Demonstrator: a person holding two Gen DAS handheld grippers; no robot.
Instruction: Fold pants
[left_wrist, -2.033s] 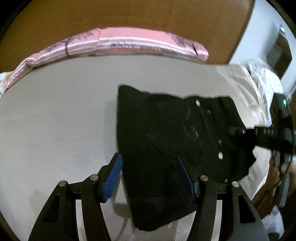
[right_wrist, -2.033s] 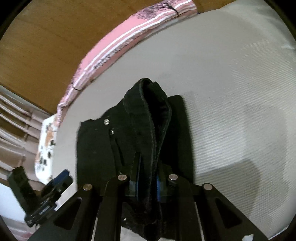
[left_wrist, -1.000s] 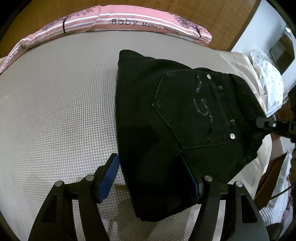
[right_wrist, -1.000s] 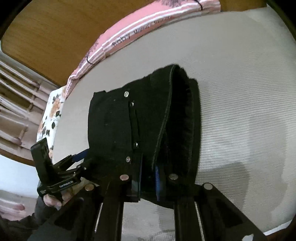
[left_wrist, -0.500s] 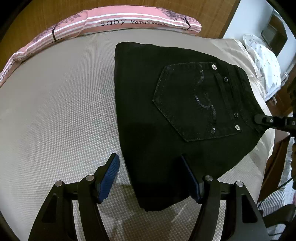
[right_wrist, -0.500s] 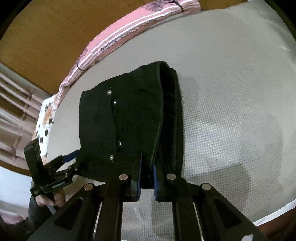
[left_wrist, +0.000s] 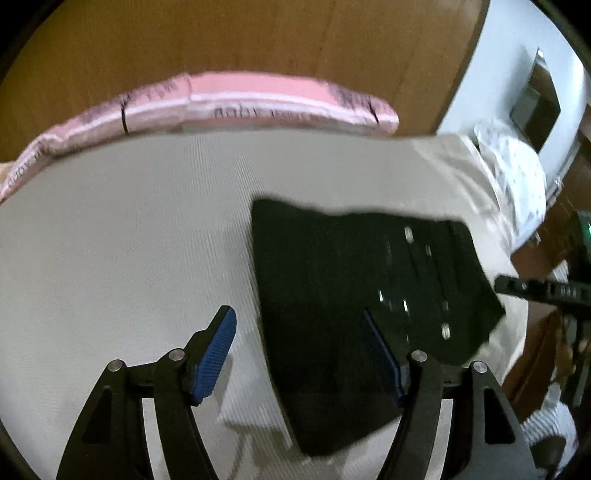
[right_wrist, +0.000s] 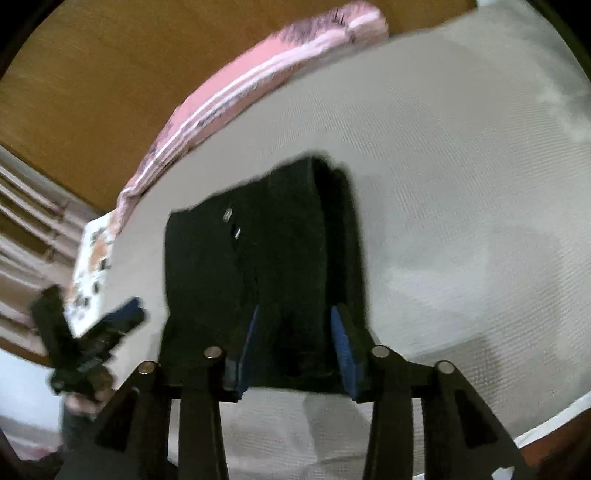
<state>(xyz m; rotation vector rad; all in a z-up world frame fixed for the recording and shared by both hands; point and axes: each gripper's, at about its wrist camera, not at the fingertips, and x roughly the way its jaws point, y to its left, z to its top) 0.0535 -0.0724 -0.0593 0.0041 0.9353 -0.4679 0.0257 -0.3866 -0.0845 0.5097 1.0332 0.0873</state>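
Black folded pants (left_wrist: 354, 295) lie flat on the pale bed cover (left_wrist: 129, 240), back pocket studs facing up. My left gripper (left_wrist: 301, 321) hovers open above their near left edge, one blue pad over the cover, the other over the cloth, gripping nothing. In the right wrist view the pants (right_wrist: 266, 266) lie as a thick folded stack. My right gripper (right_wrist: 295, 321) has its jaws opening around the stack's near edge; the blue pads stand off the cloth on both sides. The right gripper's tip (left_wrist: 532, 288) pokes in at the pants' right corner, and the left gripper (right_wrist: 96, 332) shows at the left.
A pink striped bolster (left_wrist: 221, 107) lies along the wooden headboard (left_wrist: 258, 37) at the back. A white patterned pillow (left_wrist: 517, 173) sits at the bed's far right corner. A hand (right_wrist: 85, 402) holds the left gripper. The bed edge (right_wrist: 546, 424) runs close at the lower right.
The right gripper, shut on the folded edge before, has let go and its jaws have parted. The left gripper has lifted and tilted up; the pants now lie flat and farther below it.
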